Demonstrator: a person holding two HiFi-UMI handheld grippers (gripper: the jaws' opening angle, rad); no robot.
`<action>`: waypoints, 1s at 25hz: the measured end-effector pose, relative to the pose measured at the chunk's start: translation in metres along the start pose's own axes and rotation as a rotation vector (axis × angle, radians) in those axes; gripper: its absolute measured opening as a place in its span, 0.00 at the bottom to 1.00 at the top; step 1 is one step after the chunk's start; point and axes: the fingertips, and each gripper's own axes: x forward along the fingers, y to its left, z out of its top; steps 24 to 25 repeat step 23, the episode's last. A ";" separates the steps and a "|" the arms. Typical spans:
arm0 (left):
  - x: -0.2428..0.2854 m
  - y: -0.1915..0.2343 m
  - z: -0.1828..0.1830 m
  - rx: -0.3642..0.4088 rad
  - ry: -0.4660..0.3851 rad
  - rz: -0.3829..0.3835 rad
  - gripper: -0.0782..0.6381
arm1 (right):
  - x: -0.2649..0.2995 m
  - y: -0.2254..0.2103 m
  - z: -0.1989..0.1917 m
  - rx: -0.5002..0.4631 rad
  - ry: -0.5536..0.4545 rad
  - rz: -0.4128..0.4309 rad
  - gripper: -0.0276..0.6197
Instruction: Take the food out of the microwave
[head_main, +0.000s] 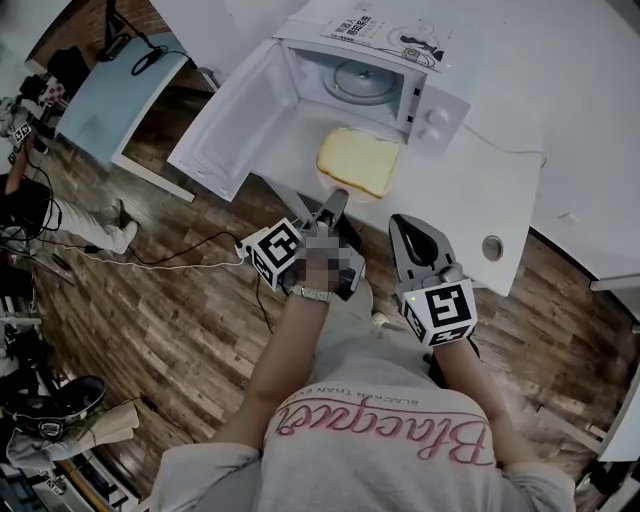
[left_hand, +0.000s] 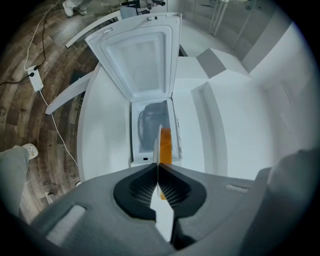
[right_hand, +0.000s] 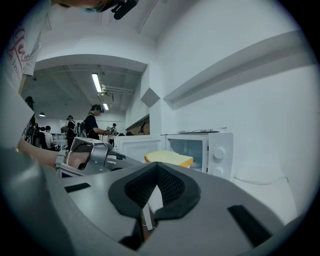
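Over counter (head_main: 470, 190): plate (left_hand: 158, 147) in left gripper (head_main: 337, 200)

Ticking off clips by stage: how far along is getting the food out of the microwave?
Done: the microwave door is open and the bread slice, on a plate, is outside the cavity. In hand: the left gripper is shut on the plate's edge, holding it up. Left: setting it on the counter. The right gripper is shut, empty.
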 end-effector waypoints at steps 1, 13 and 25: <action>-0.004 -0.001 -0.003 -0.001 -0.002 -0.003 0.13 | -0.004 0.001 0.000 -0.004 -0.001 -0.001 0.06; -0.038 -0.005 -0.037 -0.029 0.006 -0.031 0.13 | -0.032 0.008 -0.004 -0.021 -0.007 0.015 0.06; -0.048 -0.011 -0.041 -0.026 -0.003 -0.030 0.13 | -0.039 0.002 -0.001 -0.034 -0.017 0.010 0.06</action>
